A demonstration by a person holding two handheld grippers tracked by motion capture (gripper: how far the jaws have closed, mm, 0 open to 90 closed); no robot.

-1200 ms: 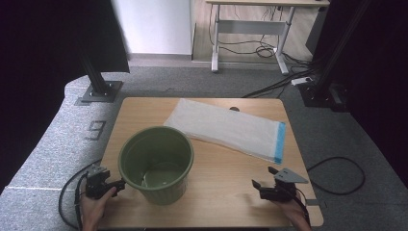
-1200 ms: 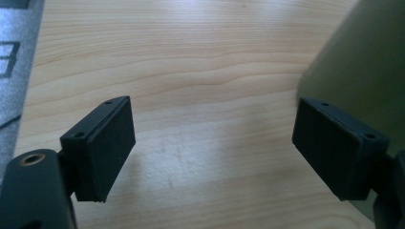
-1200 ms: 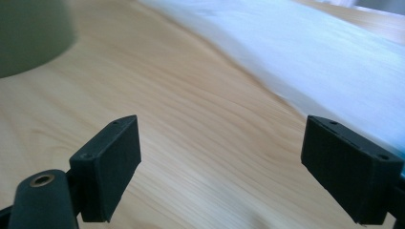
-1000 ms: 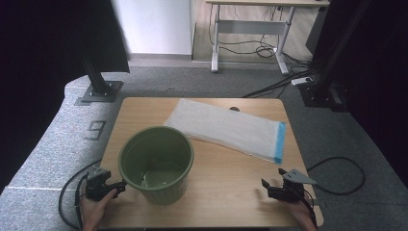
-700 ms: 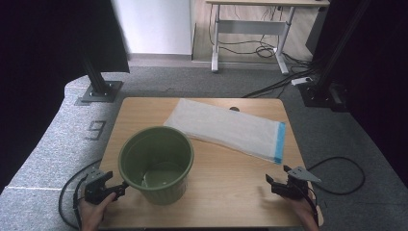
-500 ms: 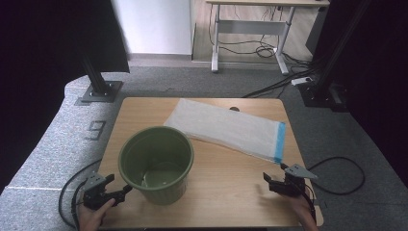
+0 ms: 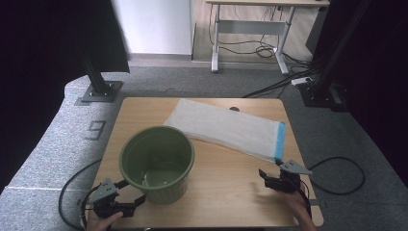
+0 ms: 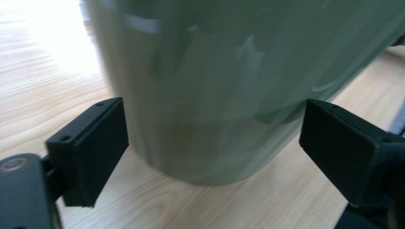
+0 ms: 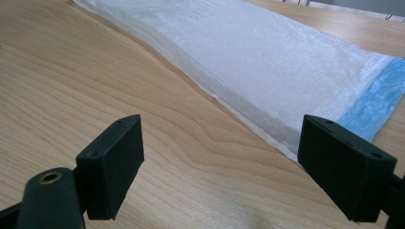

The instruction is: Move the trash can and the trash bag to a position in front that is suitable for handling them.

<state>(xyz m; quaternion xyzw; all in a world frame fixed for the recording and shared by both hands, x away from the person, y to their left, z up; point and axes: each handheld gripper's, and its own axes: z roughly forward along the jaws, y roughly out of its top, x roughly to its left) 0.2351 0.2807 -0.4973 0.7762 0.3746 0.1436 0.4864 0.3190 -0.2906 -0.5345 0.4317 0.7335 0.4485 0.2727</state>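
A green bucket [image 7: 157, 162] stands upright on the front left of the wooden table [image 7: 226, 173]. My left gripper [image 7: 129, 195] is open low at the bucket's base; in the left gripper view the green bucket wall [image 8: 229, 90] sits between its two spread jaws without touching them. A flat white bag with a blue end strip [image 7: 226, 127] lies across the back of the table. My right gripper [image 7: 264, 179] is open near the front right, just short of the bag's blue end [image 9: 372, 112]. The white bag [image 9: 267, 57] lies ahead of its jaws.
Cables trail off both front corners of the table onto the grey floor [image 7: 62, 144]. A desk frame [image 7: 250, 38] and black stand bases [image 7: 98, 91] stand beyond the table's far edge. Bare wood lies between bucket and right gripper.
Both grippers have opened. The left one has slid forward to the bucket's base. The right one shifted slightly right, then forward toward the bag's blue end.
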